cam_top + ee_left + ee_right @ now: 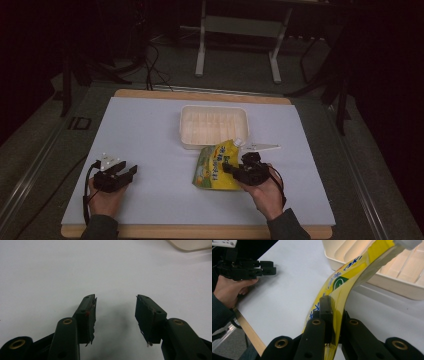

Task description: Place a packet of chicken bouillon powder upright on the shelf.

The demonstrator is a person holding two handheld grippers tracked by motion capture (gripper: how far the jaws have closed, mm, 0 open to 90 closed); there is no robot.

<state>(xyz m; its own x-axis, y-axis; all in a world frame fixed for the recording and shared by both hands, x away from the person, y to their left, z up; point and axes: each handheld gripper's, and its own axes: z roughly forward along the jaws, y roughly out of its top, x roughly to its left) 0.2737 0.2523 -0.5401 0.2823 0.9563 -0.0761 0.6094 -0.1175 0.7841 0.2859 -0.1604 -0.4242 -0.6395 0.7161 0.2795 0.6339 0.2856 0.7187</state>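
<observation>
We see a white ribbed tray (186,131) mid-table on a white sheet (150,130) over a wooden tabletop (200,231), a small white strip (264,147) beside the tray, metal stand legs (201,55) behind.

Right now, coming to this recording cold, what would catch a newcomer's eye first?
The bright yellow pouch stands out at once: it sits right of centre on the pale sheet, pinched along its edge by the right tool, with its capped top leaning toward the white ribbed tray just behind it. At the near left, the left tool rests with jaws apart and nothing between them. A small white strip lies beside the tray's right corner.
</observation>
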